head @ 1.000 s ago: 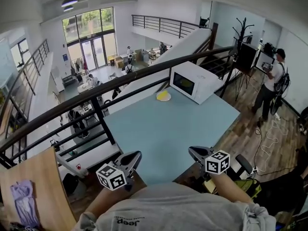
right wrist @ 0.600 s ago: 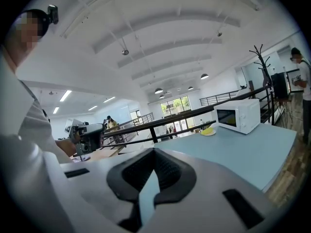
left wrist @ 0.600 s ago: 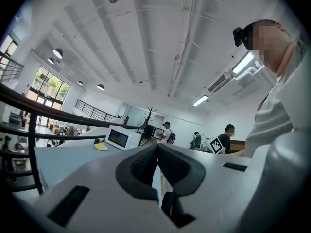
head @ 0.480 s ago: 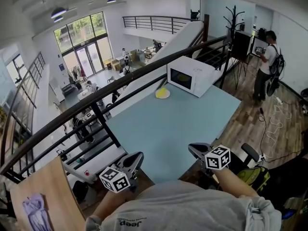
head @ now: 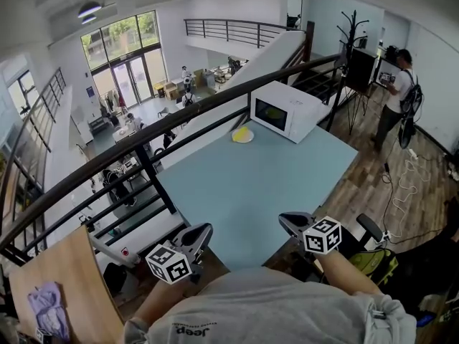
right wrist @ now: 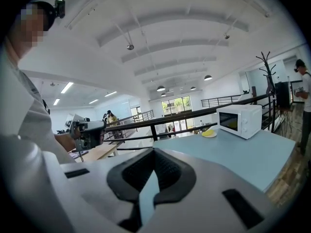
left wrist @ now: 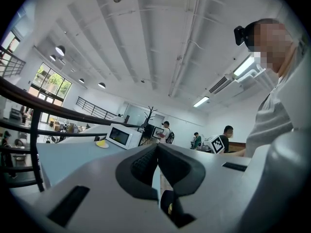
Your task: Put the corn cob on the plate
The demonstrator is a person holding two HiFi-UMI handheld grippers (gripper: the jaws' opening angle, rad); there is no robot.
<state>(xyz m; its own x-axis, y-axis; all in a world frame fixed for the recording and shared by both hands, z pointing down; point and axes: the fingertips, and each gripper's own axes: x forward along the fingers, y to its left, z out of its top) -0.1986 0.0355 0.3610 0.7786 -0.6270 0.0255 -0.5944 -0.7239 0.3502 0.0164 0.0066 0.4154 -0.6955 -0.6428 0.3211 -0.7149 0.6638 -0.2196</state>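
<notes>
A yellow thing that looks like the corn cob (head: 242, 132) lies on a small white plate (head: 244, 140) at the far edge of the blue table (head: 251, 185), beside a white microwave (head: 287, 117). Both grippers hover at the table's near edge, far from the plate. My left gripper (head: 203, 229) is shut and empty, as the left gripper view (left wrist: 156, 147) confirms. My right gripper (head: 285, 221) is also shut with nothing held (right wrist: 155, 150). The plate shows small in both gripper views (left wrist: 101, 143) (right wrist: 209, 134).
A black railing (head: 143, 149) runs along the table's far and left sides over an open atrium. A wooden top (head: 64, 285) with a purple cloth (head: 46, 310) lies at the lower left. A person (head: 396, 92) stands at the far right, near a coat stand (head: 355, 41).
The head view has shifted slightly. Both grippers stay shut and empty at the near table edge; the plate and microwave have not moved.
</notes>
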